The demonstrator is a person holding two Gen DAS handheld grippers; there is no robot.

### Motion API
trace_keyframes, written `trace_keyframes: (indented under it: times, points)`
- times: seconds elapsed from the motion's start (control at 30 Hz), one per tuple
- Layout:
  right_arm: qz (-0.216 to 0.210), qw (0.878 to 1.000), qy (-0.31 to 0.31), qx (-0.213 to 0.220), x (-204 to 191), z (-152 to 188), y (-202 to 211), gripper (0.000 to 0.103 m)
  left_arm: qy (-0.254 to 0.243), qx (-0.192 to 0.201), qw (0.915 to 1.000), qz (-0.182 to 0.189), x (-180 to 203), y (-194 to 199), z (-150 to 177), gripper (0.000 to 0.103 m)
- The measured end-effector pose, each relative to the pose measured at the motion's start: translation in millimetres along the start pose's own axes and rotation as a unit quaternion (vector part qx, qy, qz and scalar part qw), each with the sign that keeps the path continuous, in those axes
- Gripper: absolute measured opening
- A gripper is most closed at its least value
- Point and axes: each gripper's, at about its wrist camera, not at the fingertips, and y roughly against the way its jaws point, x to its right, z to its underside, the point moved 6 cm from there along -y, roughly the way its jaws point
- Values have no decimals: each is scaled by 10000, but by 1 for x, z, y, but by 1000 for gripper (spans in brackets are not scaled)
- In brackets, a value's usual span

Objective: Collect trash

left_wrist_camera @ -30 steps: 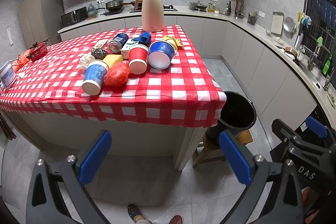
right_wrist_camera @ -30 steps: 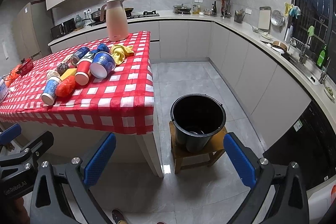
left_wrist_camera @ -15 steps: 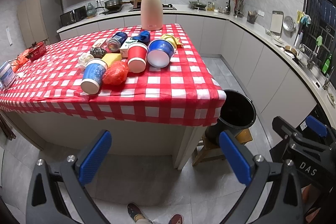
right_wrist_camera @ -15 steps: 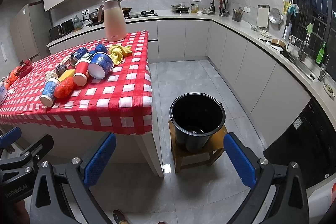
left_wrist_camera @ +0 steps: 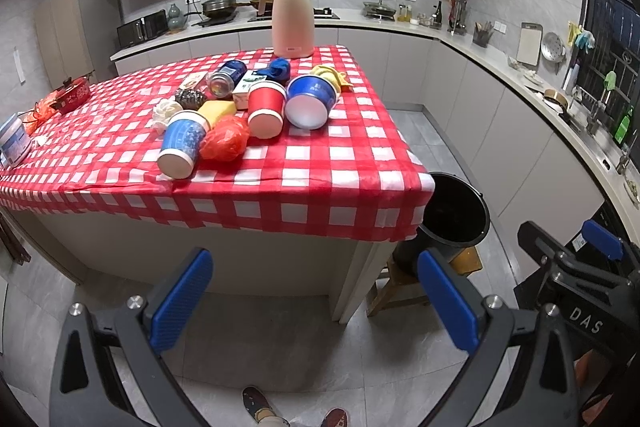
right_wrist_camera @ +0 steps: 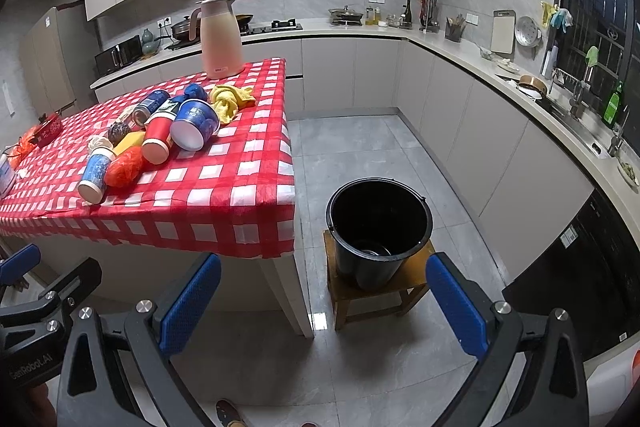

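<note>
Trash lies in a cluster on the red-checked table (left_wrist_camera: 320, 183): a blue paper cup (left_wrist_camera: 182, 143) on its side, a red crumpled bag (left_wrist_camera: 225, 143), a red cup (left_wrist_camera: 265, 109), a blue bowl (left_wrist_camera: 310, 101), a can (left_wrist_camera: 227, 77), a yellow cloth (left_wrist_camera: 330, 75). A black bucket (right_wrist_camera: 378, 227) stands on a wooden stool (right_wrist_camera: 376, 293) right of the table. My left gripper (left_wrist_camera: 314, 303) is open and empty, low in front of the table. My right gripper (right_wrist_camera: 320, 301) is open and empty, in front of the bucket.
A pink thermos jug (left_wrist_camera: 291, 23) stands at the table's far edge. A red pot (left_wrist_camera: 72, 95) and a white tub (left_wrist_camera: 14, 143) sit at the table's left. Kitchen counters (right_wrist_camera: 520, 95) run along the back and right. Grey tiled floor (right_wrist_camera: 360, 147) lies between table and counters.
Both grippers have risen and moved slightly nearer the table, so the table and bucket look a little lower and closer. Nothing on the table has moved. Both stay open.
</note>
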Motion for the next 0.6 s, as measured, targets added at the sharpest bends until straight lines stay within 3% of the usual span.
trace_keyframes:
  times: [0.6]
  points:
    - [-129,9999,57,9,-13,-11,-10,103,121,-27,9997,-222,-19,-10,-6,103]
